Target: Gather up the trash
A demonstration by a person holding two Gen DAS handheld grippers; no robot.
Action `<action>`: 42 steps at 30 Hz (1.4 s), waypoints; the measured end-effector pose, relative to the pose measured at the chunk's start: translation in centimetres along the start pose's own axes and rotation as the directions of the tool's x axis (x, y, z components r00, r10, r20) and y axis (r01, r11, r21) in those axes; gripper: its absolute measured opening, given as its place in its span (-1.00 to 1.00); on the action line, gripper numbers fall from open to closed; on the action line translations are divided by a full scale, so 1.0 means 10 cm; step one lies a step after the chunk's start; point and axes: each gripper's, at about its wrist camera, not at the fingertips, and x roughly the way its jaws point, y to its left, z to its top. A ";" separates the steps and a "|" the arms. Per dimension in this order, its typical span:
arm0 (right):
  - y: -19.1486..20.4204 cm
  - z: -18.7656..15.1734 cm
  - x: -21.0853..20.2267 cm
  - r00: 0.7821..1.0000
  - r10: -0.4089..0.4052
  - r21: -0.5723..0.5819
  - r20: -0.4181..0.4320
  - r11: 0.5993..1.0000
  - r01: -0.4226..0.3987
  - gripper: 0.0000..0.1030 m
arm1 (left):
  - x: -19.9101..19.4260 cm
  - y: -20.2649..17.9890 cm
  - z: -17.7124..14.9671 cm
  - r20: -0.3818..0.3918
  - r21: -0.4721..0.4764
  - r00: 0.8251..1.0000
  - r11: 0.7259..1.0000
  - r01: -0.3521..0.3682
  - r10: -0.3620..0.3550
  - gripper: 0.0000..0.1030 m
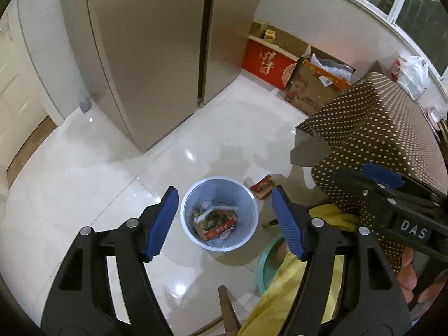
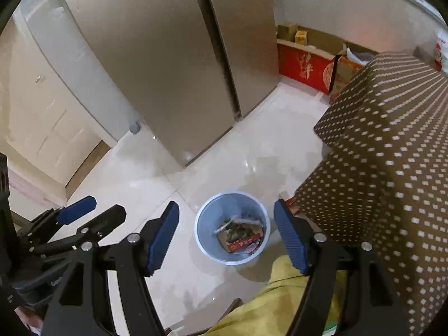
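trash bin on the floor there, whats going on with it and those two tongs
A person holds a pair of tongs in each hand above the kitchen floor. Both the left tongs and the right tongs are open and empty, hovering over the blue trash bin. The bin already holds a flattened carton and some wrappers. One small red packet lies on the floor beside the bin, near the polka-dot tablecloth, not yet picked up.

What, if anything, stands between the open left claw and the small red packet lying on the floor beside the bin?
Nothing visible blocks it. The red packet lies on bare tile just right of the blue bin, under the polka-dot tablecloth edge. The left claw hangs open above the bin.
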 end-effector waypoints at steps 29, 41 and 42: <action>-0.40 -0.68 -1.88 0.890 -0.195 0.109 0.412 0.980 0.165 0.45 | -1.45 -1.04 -0.35 0.331 0.132 0.943 0.991 0.000 -0.044 0.56; -0.35 -0.97 -2.46 0.789 -0.260 0.151 0.556 0.966 0.212 0.51 | -2.00 -1.28 -0.57 0.466 0.162 0.882 0.987 -0.003 -0.074 0.60; -0.35 -1.00 -2.50 0.782 -0.263 0.152 0.565 0.965 0.215 0.51 | -2.03 -1.29 -0.59 0.473 0.164 0.878 0.986 -0.003 -0.076 0.60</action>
